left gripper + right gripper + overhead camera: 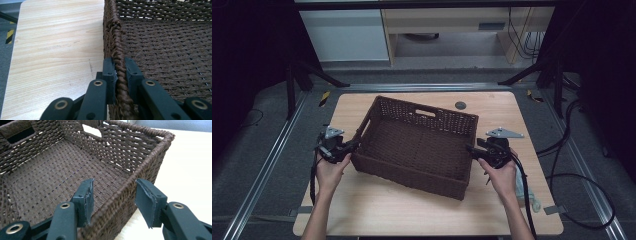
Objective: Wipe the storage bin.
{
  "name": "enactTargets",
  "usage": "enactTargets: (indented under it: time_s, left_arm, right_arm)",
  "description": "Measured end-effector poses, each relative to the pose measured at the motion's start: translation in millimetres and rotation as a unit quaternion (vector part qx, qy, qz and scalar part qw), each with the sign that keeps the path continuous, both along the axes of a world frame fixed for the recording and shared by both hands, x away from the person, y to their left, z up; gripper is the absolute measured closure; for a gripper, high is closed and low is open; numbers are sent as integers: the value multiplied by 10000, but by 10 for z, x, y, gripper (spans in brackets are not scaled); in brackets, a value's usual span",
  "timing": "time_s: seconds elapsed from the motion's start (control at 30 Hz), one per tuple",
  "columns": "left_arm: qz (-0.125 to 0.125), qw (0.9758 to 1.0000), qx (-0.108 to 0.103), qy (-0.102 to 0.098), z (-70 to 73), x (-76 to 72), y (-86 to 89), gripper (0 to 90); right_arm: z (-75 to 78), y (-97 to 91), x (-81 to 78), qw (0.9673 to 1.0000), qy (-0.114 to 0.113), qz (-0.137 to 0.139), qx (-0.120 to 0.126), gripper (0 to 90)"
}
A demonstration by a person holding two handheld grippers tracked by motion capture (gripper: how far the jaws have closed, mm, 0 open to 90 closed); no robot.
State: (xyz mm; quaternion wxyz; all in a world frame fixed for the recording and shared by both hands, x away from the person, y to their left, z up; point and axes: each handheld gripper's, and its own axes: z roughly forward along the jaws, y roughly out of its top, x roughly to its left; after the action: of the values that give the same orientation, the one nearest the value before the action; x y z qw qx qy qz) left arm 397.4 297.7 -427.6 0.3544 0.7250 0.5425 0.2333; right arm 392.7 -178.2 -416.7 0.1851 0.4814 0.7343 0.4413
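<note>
Brown woven wicker forms the basket (417, 147), which sits at the middle of the high view on the pale wooden table (377, 210), turned a little so that its corners point toward the frame's edges; its inside lies bare, with a handle slot cut in the far wall. At the centre-left of the high view the left gripper (353, 146) meets the basket's left rim; in the left gripper view its pads (110, 75) are pressed tight on the twisted rim cord (120, 75), one pad outside the wall and one inside, so it pinches the basket's edge. At the centre-right of the high view the right gripper (471, 149) reaches the basket's right wall; in the right gripper view its jaws stand spread astride that rim, one pad (86, 200) over the inside, the other (147, 202) outside, neither pressing the wicker. Beyond the table's right edge black cables (582, 200) loop over the grey floor.
</note>
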Motion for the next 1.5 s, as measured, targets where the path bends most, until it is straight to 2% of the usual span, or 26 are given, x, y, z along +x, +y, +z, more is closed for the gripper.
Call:
enactTargets:
  time_s: [0.13,0.17,0.23,0.33,0.57,0.6,0.67,0.77,0.87,0.93,1.03,1.1,1.17,1.23,1.3,1.37,1.5]
  left_arm:
    - [-15,10000,-17,-19,9,-11,6,789]
    - [-2,10000,-4,-44,21,-23,11,763]
    - [21,9999,-37,-119,58,-57,33,656]
    - [25,9997,-109,-224,128,-143,65,599]
    - [-61,9993,-217,-306,204,-316,35,591]
    - [-87,9992,-197,-327,215,-340,14,590]
    - [-14,9992,-3,-408,239,-390,-44,569]
    - [52,9990,-3,-443,252,-429,-56,559]
    - [80,9990,-171,-417,261,-459,-16,557]
    - [58,9989,-169,-423,258,-475,4,549]
    - [-19,9996,-80,-262,238,-504,13,556]
    - [-167,9995,-172,-202,213,-504,19,562]
    - [-211,9993,-184,-232,197,-495,-3,553]
    - [-186,9994,-143,-243,199,-487,-11,554]
    - [-161,9993,-211,-279,189,-473,3,553]
    - [-138,9991,-262,-303,177,-449,14,553]
    - [7,9989,-266,-374,162,-383,3,559]
  right_arm:
    - [-42,33,14,9999,15,-25,-158,550]
    - [-43,31,10,9999,16,-41,-141,564]
    - [-37,26,-2,9999,36,-47,-134,576]
    - [-39,34,-33,9998,25,-84,-164,586]
    - [-18,30,-145,9998,103,-71,-136,585]
    - [-17,28,-157,9998,102,-71,-142,585]
    - [-10,30,-189,9998,137,-77,-144,583]
    - [-9,24,-221,9998,157,-87,-126,582]
    - [-7,19,-246,9998,171,-87,-92,579]
    - [-5,18,-262,9998,178,-85,-96,577]
    - [-4,16,-279,9998,188,-90,-78,576]
    - [-3,18,-286,9997,188,-91,-88,575]
    - [1,24,-294,9997,180,-97,-101,573]
    - [5,22,-291,9998,145,-65,-113,563]
    - [21,11,-278,9998,121,-2,-126,545]
    - [42,-11,-251,10000,-10,14,-63,475]
    - [74,-49,-178,9998,-161,-86,37,441]
